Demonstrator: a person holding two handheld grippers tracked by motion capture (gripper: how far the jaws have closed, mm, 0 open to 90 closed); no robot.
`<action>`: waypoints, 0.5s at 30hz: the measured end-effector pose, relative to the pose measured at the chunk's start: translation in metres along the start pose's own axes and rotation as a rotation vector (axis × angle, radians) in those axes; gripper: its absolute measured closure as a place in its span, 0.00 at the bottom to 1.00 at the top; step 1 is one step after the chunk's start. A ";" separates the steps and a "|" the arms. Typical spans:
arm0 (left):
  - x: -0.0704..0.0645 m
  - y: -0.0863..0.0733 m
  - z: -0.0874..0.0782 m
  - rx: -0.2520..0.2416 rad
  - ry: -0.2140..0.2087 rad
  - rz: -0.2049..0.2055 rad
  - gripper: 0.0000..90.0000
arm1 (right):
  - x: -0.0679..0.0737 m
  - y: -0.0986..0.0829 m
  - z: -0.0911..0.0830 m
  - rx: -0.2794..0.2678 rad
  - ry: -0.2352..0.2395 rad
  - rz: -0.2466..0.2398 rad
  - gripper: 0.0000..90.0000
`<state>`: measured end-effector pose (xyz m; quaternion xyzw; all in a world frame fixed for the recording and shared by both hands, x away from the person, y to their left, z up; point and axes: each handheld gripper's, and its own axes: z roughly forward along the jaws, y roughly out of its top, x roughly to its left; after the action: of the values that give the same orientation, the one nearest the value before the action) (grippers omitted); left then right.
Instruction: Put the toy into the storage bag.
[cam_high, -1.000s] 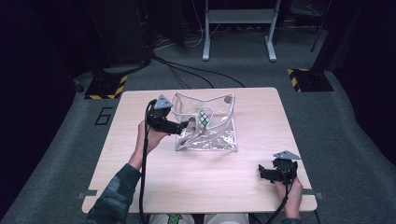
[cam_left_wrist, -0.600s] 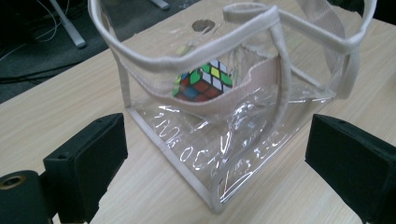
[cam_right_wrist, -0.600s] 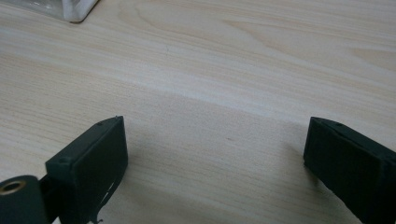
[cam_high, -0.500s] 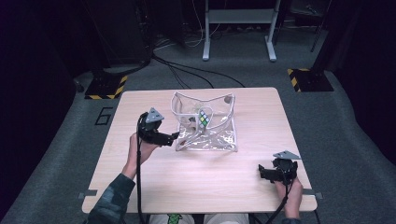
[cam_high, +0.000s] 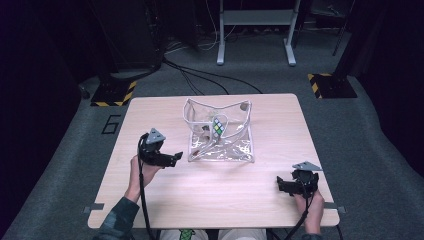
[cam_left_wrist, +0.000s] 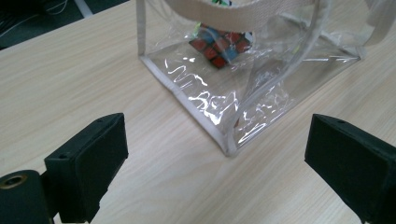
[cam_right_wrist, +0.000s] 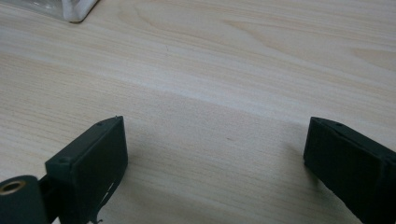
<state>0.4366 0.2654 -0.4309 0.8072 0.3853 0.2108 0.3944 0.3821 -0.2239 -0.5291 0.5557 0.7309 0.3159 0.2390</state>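
Standing near the middle of the pale wooden table (cam_high: 215, 190), the clear plastic tote bag with cream webbing trim (cam_high: 220, 142) held a multicoloured puzzle cube (cam_high: 217, 127) inside it. The left gripper (cam_high: 175, 158) lay just beside the bag's lower left corner, apart from it, its jaws spread wide and holding nothing. The right gripper (cam_high: 281, 186) rested well apart from the bag, near the table's front right corner, jaws likewise spread and empty. From the high view, the cube appeared upright against the bag's rear part, with a cream strap running past it, and a small dark object that could not be made out lay beside it inside the bag. The left gripper view (cam_left_wrist: 215, 172) brought the bag (cam_left_wrist: 224, 98) close, its nearest bottom corner pointing between the two black jaws, glare rippling on the plastic; there the cube (cam_left_wrist: 219, 44) showed red, blue and orange squares through the wall, a detail the high view left too small to read. The right gripper view (cam_right_wrist: 215, 172) showed bare wood grain between its jaws and a pale corner of the bag (cam_right_wrist: 77, 9) at the top left edge.
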 end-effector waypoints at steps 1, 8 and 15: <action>0.001 -0.003 -0.001 0.002 0.004 -0.002 0.06 | 0.000 0.000 0.000 0.000 -0.001 -0.002 0.06; 0.009 -0.022 -0.006 -0.006 0.016 -0.062 0.06 | 0.000 0.000 0.000 0.000 0.000 -0.002 0.06; 0.013 -0.043 -0.005 0.010 0.024 -0.102 0.07 | 0.000 0.000 0.000 0.000 0.000 -0.002 0.06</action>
<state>0.4218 0.2952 -0.4612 0.7857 0.4318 0.1982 0.3962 0.3821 -0.2241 -0.5291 0.5549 0.7317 0.3156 0.2391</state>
